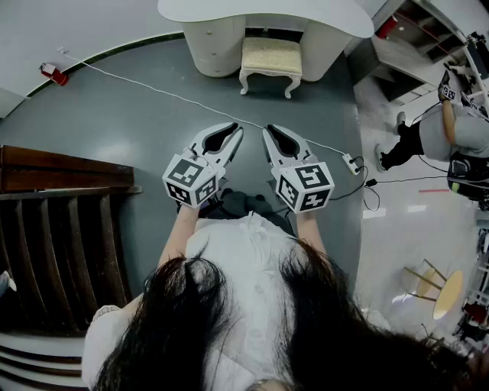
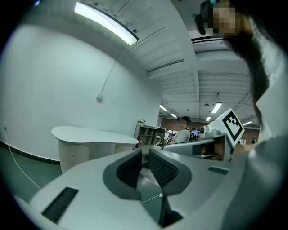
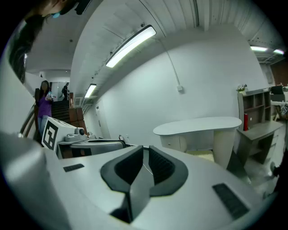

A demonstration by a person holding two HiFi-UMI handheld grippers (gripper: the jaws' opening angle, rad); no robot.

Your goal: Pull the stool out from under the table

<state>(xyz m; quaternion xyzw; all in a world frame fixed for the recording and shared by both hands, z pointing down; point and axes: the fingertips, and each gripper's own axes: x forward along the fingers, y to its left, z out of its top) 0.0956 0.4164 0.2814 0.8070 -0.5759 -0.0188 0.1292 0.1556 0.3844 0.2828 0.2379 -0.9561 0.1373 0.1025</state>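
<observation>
The stool (image 1: pixel 270 61) has a cream cushion and white curved legs. It stands on the far side of the grey floor, tucked partly under the white curved table (image 1: pixel 221 11). My left gripper (image 1: pixel 235 131) and right gripper (image 1: pixel 267 131) are held side by side in front of my body, well short of the stool, pointing toward it. Both are shut with nothing between the jaws. The left gripper view shows its closed jaws (image 2: pixel 145 155) and the table (image 2: pixel 92 134) beyond. In the right gripper view the shut gripper (image 3: pixel 145 153) faces the table (image 3: pixel 202 126), with a strip of the stool (image 3: pixel 200 154) under it.
A white cable (image 1: pixel 176 98) crosses the floor to a power strip (image 1: pixel 351 163). Dark wooden stairs (image 1: pixel 61 229) rise at the left. A person (image 1: pixel 451 130) crouches at the right near shelves (image 1: pixel 405 46). A small red object (image 1: pixel 53 73) lies by the wall.
</observation>
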